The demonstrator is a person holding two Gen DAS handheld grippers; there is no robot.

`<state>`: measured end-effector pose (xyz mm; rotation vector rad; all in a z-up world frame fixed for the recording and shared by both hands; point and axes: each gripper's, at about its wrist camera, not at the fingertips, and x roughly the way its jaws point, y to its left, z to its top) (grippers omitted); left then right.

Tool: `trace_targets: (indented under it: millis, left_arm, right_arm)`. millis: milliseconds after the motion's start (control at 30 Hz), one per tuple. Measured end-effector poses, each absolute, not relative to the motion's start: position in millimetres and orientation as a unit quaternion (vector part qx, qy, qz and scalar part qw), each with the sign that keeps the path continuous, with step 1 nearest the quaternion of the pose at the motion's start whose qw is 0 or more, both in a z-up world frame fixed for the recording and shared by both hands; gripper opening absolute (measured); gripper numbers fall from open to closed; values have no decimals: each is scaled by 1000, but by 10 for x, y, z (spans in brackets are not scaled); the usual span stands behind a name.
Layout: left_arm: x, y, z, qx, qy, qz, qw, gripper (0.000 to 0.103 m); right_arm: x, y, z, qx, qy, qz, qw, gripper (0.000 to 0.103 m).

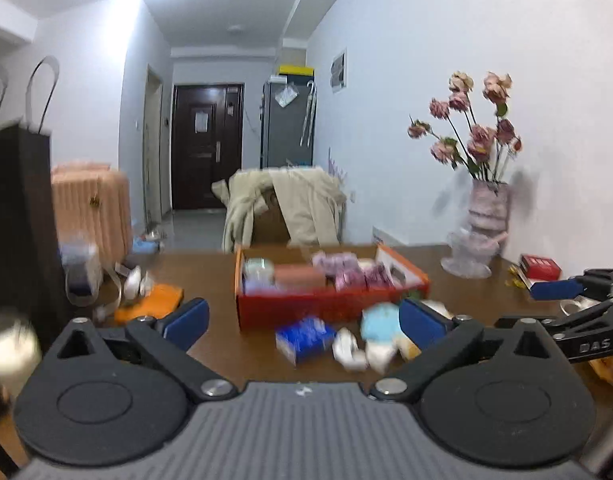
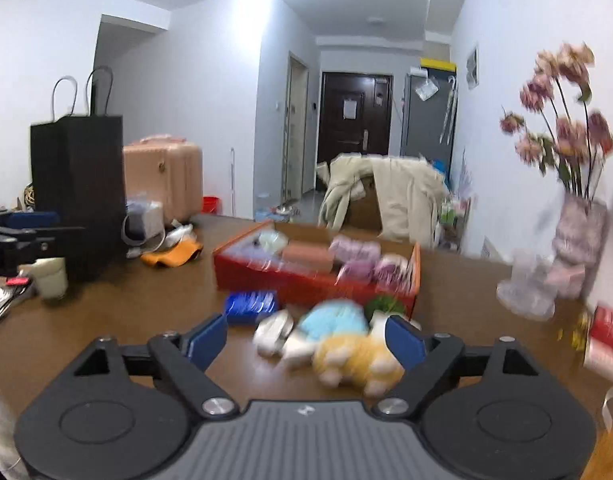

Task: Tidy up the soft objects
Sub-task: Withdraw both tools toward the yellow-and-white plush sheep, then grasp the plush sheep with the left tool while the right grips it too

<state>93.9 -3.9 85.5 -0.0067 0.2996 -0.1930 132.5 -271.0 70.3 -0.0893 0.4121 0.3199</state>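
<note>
Toys sit loose on the brown table, just in front of the red box; left gripper and right gripper both gape wide, holding nothing.

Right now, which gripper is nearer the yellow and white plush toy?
Right. The right gripper has the yellow and white plush toy beside its right finger; the left gripper sits further left, the toy beyond its right finger.
</note>
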Motion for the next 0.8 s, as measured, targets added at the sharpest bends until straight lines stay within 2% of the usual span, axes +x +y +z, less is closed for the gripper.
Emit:
trace_targets:
  millis: [167, 400, 800]
  left_arm:
    - [562, -9, 451, 6, 195, -106, 975, 103]
    - [710, -17, 354, -6, 208, -116, 971, 103]
    - [1766, -586, 159, -32, 272, -170, 947, 103]
  right_arm:
    - [814, -2557, 362, -41, 200, 168, 964, 88]
    - [854, -2525, 264, -33, 221, 156, 962, 88]
    - [1654, -3027, 69, 41, 257, 107, 960, 86]
